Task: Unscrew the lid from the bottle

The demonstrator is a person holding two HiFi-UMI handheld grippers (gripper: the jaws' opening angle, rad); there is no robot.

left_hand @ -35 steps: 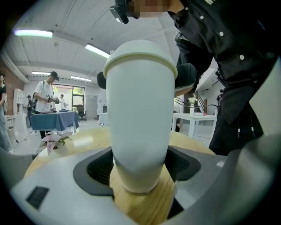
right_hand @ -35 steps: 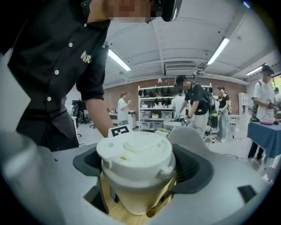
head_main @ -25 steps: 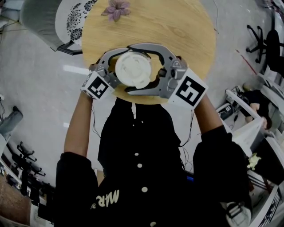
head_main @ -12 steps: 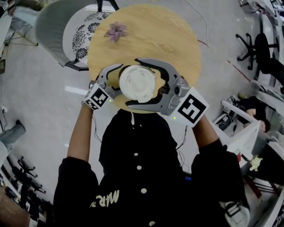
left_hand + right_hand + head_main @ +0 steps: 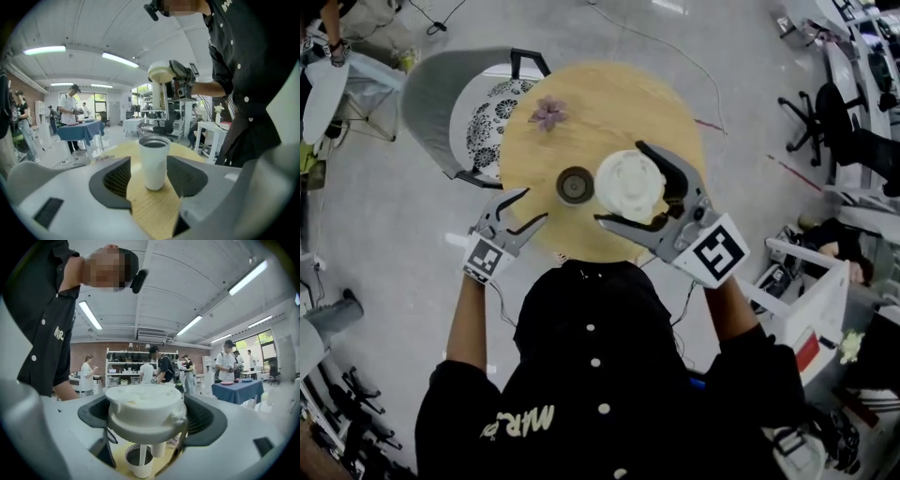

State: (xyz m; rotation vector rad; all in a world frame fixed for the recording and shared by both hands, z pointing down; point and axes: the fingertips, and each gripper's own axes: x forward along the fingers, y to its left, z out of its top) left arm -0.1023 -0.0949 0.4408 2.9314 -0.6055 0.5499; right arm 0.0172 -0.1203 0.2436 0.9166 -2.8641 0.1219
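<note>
Lid lifted off bottle, clamped in right tool; one lid, one bottle.

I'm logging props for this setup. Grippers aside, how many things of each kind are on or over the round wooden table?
bottle: 1
lid: 1
flower: 1
Total: 3
</note>
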